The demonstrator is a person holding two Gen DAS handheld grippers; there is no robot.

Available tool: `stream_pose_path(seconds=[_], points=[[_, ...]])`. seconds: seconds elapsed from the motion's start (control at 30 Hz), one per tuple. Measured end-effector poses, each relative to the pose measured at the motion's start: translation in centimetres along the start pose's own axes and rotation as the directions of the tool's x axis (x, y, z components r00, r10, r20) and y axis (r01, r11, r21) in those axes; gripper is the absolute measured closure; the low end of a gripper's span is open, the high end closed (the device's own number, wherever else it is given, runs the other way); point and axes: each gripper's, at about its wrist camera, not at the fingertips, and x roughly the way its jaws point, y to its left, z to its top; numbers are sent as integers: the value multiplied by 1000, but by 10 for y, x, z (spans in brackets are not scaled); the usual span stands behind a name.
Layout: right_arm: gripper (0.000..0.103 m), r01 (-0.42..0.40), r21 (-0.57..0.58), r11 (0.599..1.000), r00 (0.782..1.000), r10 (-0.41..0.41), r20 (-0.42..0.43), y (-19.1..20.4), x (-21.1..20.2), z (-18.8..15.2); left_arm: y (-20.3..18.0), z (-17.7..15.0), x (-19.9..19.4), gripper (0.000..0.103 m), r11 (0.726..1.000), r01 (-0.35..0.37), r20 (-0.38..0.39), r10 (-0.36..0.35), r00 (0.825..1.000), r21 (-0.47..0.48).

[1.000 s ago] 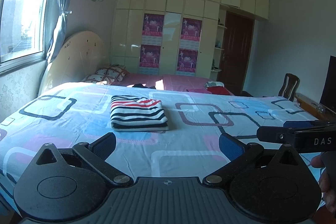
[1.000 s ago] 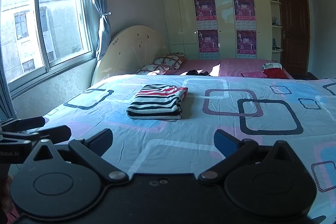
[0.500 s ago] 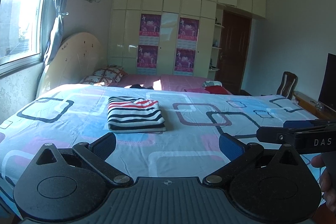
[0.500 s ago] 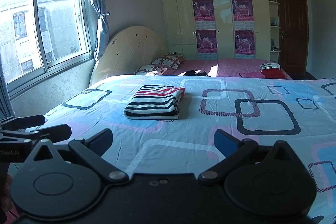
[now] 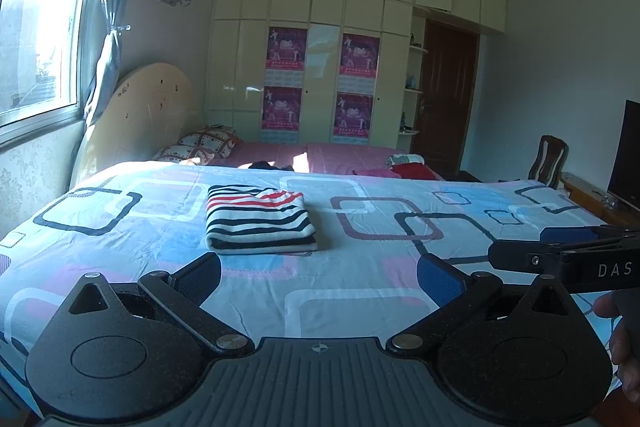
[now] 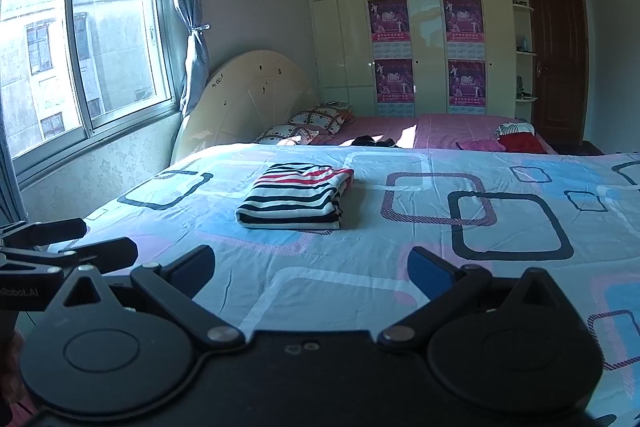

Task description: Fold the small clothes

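A folded striped garment [image 5: 259, 221] [image 6: 295, 195], white with dark and red bands, lies flat on the patterned bedsheet [image 5: 360, 279] [image 6: 400, 259]. My left gripper [image 5: 319, 275] is open and empty, held back from the garment above the near side of the bed. My right gripper [image 6: 310, 269] is also open and empty, likewise well short of the garment. From the left wrist view the right gripper appears side-on at the right edge [image 5: 568, 251], with a hand [image 5: 624, 347] below it. The left gripper shows at the left edge of the right wrist view [image 6: 60, 247].
Pillows [image 6: 308, 125] rest against a cream headboard [image 6: 244, 99]. Small clothes lie at the far end on the pink sheet: dark ones [image 5: 272, 166] and a red and striped pile [image 5: 408, 167]. A window [image 6: 80, 59] is left, a chair [image 5: 550, 159] and a screen [image 5: 626, 155] right.
Both cameras have drifted slightly, so the garment sits a little lower and further left in view. Both grippers stay open and the garment has not moved on the bed.
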Motion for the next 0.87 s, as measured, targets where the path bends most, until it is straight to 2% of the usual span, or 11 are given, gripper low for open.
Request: stream_pose_path(seconds=[0.57,0.7,0.87], points=[[1,14,-2,1000,1000,-14,-2,-1,2,-3,-2,-3,1,0,1000,9,3,-9,1000,11],[1,14,-4,1000,1000,-13,1,-2,3,-3,-2,-3,0,0,1000,-10,20,9,1000,10],[1,13,-2,1000,1000,-13,2,-2,3,-3,-4,1,2,0,1000,3,33,-4,999,9]])
